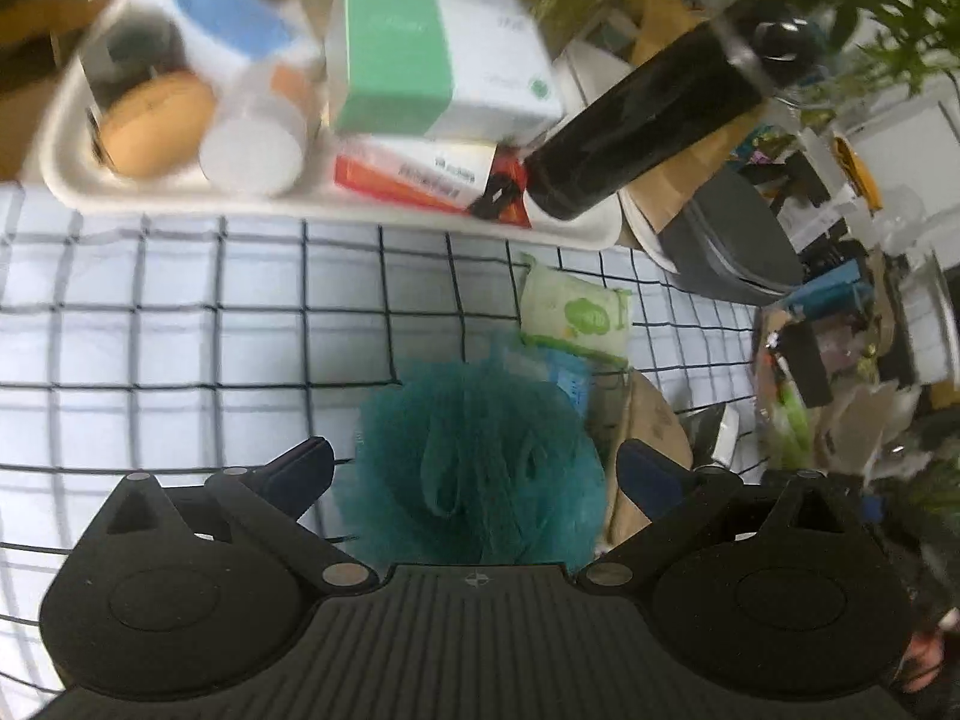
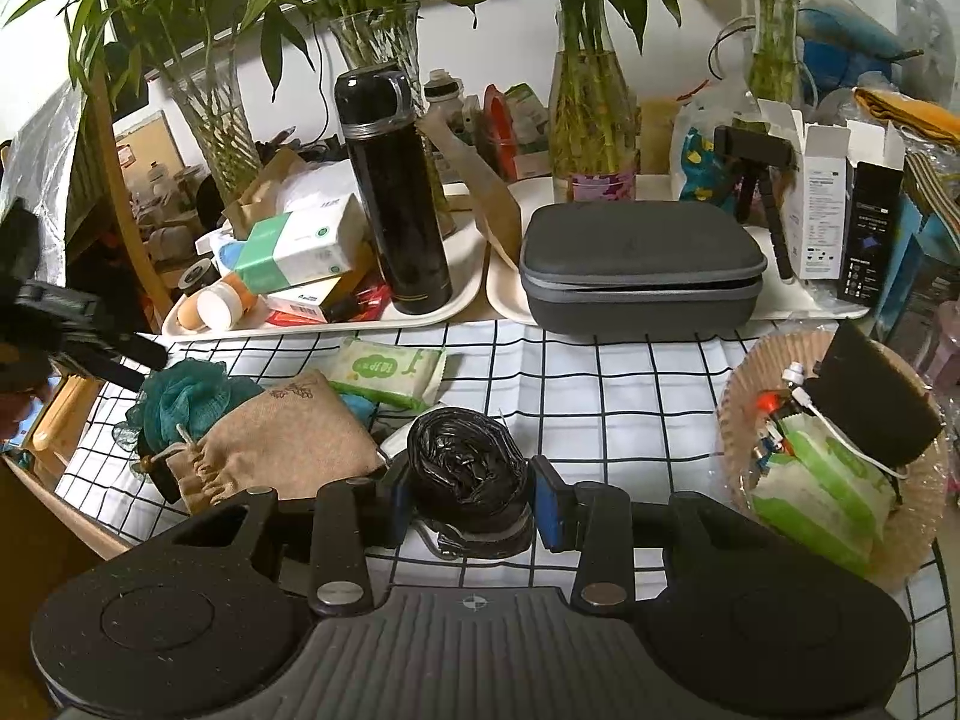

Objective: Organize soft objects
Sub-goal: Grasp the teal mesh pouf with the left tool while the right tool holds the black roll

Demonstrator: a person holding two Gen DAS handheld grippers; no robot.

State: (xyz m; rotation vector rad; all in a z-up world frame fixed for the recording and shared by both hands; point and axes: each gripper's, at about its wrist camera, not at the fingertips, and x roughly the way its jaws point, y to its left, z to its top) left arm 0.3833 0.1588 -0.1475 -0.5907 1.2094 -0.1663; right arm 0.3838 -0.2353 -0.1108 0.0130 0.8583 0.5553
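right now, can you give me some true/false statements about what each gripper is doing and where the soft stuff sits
1. The right gripper is closed on a black roll of bags. True.
2. The left gripper has its jaws clamped tight on the teal bath pouf. False: the jaws stand open on either side of the pouf, with gaps showing.
3. The black flask stands upright on a white tray. True.
4. The grey zip case is lying open. False: it is zipped shut.
5. A green tissue pack lies on the checked cloth behind the tan drawstring pouch. True.
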